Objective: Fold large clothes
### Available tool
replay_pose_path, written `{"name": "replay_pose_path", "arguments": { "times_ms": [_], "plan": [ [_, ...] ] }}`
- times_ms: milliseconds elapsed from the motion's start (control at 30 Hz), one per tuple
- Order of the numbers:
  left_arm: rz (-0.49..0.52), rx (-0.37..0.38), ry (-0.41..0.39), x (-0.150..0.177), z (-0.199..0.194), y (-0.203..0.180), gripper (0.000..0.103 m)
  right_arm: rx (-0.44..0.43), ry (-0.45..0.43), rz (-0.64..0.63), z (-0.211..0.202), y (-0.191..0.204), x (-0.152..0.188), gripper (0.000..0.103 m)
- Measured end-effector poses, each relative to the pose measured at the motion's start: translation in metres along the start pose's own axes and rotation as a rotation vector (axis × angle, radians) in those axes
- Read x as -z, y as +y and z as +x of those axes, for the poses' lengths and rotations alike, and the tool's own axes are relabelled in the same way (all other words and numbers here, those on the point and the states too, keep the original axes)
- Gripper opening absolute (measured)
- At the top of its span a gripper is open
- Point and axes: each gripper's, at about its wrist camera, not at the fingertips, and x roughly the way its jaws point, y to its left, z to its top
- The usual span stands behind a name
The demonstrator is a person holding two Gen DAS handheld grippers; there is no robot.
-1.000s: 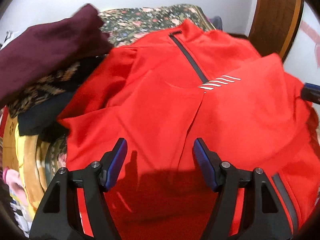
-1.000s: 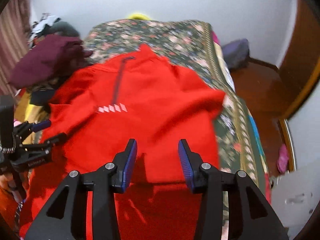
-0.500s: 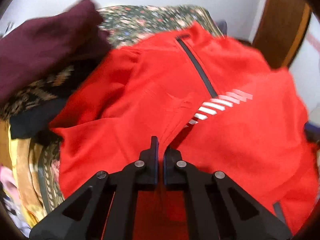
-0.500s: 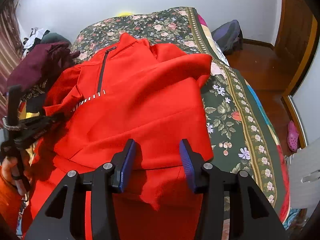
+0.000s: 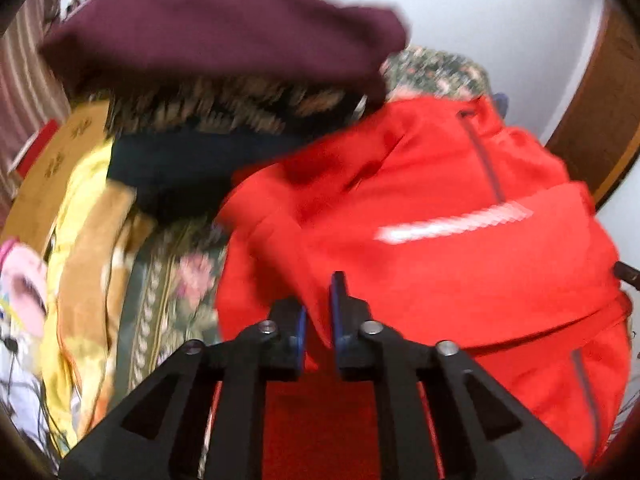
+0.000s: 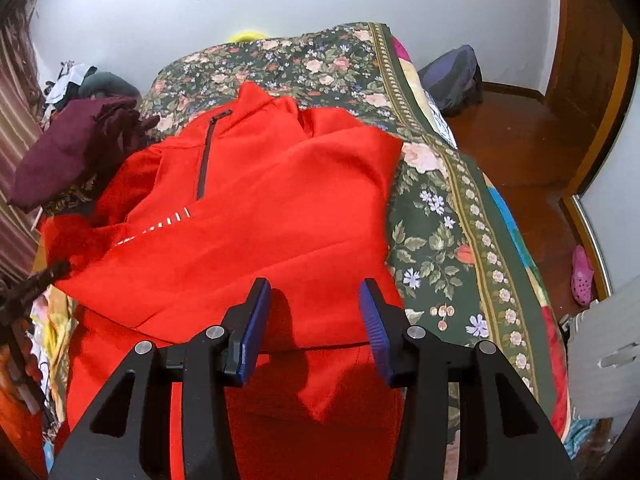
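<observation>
A large red zip-neck jacket (image 6: 256, 216) with a dark zipper and white chest stripes lies on a floral bedspread (image 6: 440, 208); it also shows in the left wrist view (image 5: 440, 240). Its right side is folded over the front. My left gripper (image 5: 318, 316) is shut on a fold of the red jacket at its left side. My right gripper (image 6: 314, 312) is open and empty, just above the jacket's lower part. The left gripper's tip shows at the left edge of the right wrist view (image 6: 44, 276).
A pile of clothes topped by a maroon garment (image 5: 208, 36) sits at the jacket's left, also in the right wrist view (image 6: 72, 148). Yellow and patterned fabrics (image 5: 80, 240) lie at the left. The bed's right edge drops to a wooden floor (image 6: 532, 148) with a dark bag (image 6: 452, 76).
My left gripper has shut on the jacket's left side and swung left toward the clothes pile. My right gripper stayed open and pulled back as the jacket's right side settled folded over.
</observation>
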Motion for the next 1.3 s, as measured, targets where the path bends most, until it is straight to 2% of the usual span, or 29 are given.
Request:
{"name": "replay_pose_path", "arguments": {
  "times_ms": [100, 167, 200, 233, 367, 433, 633, 800, 867, 967, 1067, 1200, 1300],
  "plan": [
    [-0.016, -0.056, 0.065, 0.020, 0.014, 0.013, 0.022, 0.025, 0.014, -0.024, 0.005, 0.002, 0.009, 0.042],
    [-0.020, -0.117, 0.090, 0.034, 0.020, 0.021, 0.035, 0.033, 0.006, -0.029, 0.002, 0.002, 0.012, 0.043],
    [-0.019, -0.144, 0.099, 0.039, 0.022, 0.025, 0.046, 0.034, 0.007, -0.027, 0.001, 0.002, 0.013, 0.043],
    [-0.020, -0.163, 0.108, 0.043, 0.023, 0.029, 0.050, 0.032, 0.010, -0.022, 0.000, 0.001, 0.012, 0.043],
    [-0.027, -0.151, 0.120, 0.047, 0.018, 0.041, 0.051, 0.020, 0.037, -0.013, 0.000, -0.001, 0.008, 0.044],
    [-0.014, -0.149, 0.101, 0.039, 0.011, 0.041, 0.051, 0.019, 0.050, -0.019, 0.000, -0.001, 0.003, 0.044],
    [0.033, -0.098, -0.001, -0.005, -0.013, 0.023, 0.055, -0.002, 0.008, -0.036, -0.014, 0.004, -0.022, 0.044],
    [0.083, -0.035, -0.078, -0.043, -0.024, -0.006, 0.058, -0.042, -0.037, -0.063, -0.023, 0.011, -0.051, 0.044],
    [0.107, -0.022, -0.099, -0.054, -0.023, -0.016, 0.058, -0.050, -0.051, -0.086, -0.023, 0.016, -0.063, 0.049],
    [0.152, -0.008, -0.132, -0.073, -0.014, -0.035, 0.058, -0.057, -0.066, -0.126, -0.019, 0.024, -0.078, 0.052],
    [0.176, -0.016, -0.129, -0.088, 0.007, -0.042, 0.058, -0.065, -0.056, -0.167, -0.006, 0.031, -0.095, 0.052],
    [0.202, -0.010, -0.085, -0.103, 0.037, -0.052, 0.058, -0.092, 0.007, -0.211, 0.024, 0.036, -0.119, 0.052],
    [0.236, -0.026, -0.079, -0.109, 0.056, -0.058, 0.058, -0.081, 0.041, -0.246, 0.048, 0.037, -0.136, 0.052]
  ]
}}
